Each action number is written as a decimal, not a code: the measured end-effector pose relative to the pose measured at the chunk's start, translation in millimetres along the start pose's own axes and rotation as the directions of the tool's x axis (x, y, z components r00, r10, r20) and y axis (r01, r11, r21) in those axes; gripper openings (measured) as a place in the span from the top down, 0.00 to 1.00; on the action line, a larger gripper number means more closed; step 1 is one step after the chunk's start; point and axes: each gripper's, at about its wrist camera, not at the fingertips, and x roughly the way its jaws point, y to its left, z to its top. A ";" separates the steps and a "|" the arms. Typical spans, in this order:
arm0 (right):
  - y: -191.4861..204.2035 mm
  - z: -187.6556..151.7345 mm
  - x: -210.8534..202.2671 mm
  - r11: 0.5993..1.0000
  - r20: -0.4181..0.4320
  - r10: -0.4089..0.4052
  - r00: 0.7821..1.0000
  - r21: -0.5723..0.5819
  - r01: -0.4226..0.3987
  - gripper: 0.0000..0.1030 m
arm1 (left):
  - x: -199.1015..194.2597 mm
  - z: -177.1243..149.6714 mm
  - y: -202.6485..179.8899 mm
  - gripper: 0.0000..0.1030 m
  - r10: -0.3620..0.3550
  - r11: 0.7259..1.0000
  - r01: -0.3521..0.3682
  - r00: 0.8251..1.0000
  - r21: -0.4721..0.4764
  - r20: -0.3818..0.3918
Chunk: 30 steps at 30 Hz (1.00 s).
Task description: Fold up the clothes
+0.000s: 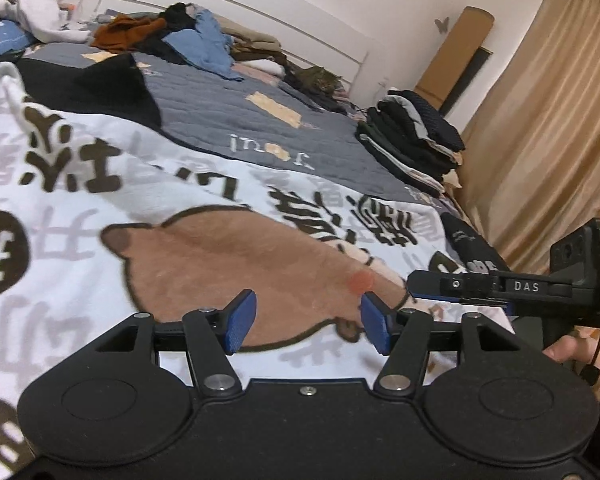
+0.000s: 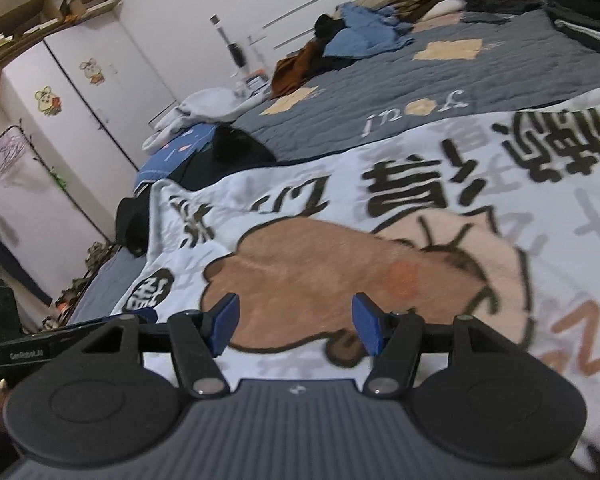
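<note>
Both grippers hover with blue-padded jaws apart and empty — left gripper (image 1: 307,322), right gripper (image 2: 296,324). Beyond and beneath the jaws the printed white blanket (image 1: 100,208) lies flat on the bed (image 1: 236,120) — probably as a folding surface.

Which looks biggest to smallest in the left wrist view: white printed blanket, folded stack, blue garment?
1. White printed blanket, by far, though it lies nearest the camera.
2. Folded stack and blue garment look about alike; the garment lies farther off, so no ranking.
</note>
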 end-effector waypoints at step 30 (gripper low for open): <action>-217.7 130.6 -34.8 0.815 0.154 -0.573 0.805 -0.004 0.580 0.40 | 88.2 9.1 -38.0 0.43 -0.034 0.999 0.032 0.996 -0.023 -0.082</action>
